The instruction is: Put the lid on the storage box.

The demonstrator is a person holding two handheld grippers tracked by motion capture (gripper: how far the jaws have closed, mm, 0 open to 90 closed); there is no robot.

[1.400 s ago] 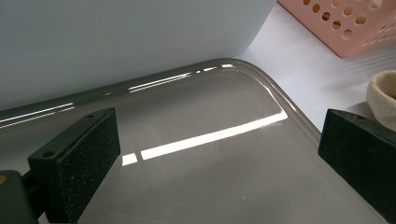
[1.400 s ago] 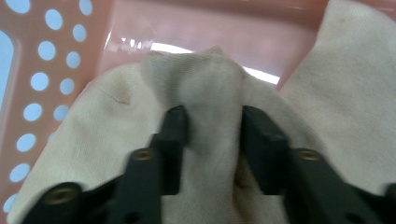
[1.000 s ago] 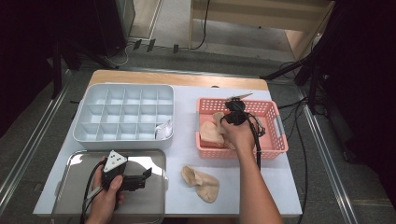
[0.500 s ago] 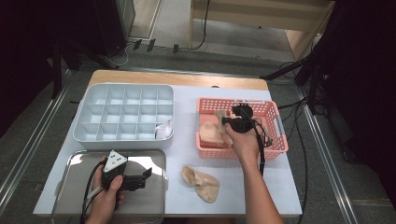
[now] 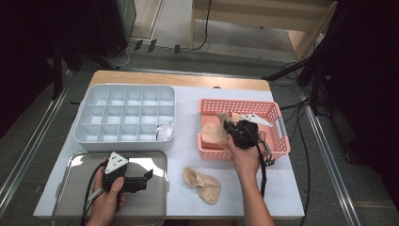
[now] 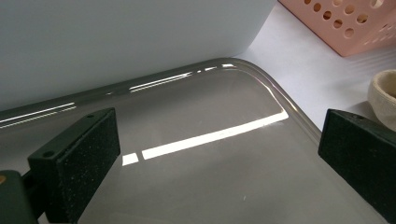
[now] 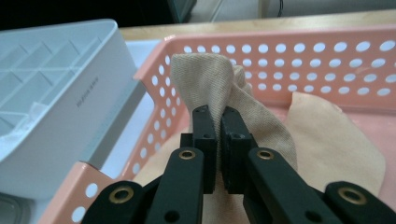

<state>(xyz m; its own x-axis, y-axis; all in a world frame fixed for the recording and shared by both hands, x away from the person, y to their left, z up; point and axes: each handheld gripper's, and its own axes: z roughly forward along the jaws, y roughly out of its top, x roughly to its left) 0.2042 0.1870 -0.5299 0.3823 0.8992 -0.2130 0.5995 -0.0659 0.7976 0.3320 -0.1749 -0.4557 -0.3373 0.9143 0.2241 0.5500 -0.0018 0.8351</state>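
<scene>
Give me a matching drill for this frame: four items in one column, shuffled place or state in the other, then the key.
Items:
1. right gripper
2. left gripper
3. loose beige sock
4. white compartment box

Places or states:
A. lying on the white table surface, in front of the basket
B. open, over the metal tray
C. far left of the table, behind the tray
D. shut on a beige sock inside the pink basket

Pairs: 1-D, 2-B, 3-A, 4-C
</scene>
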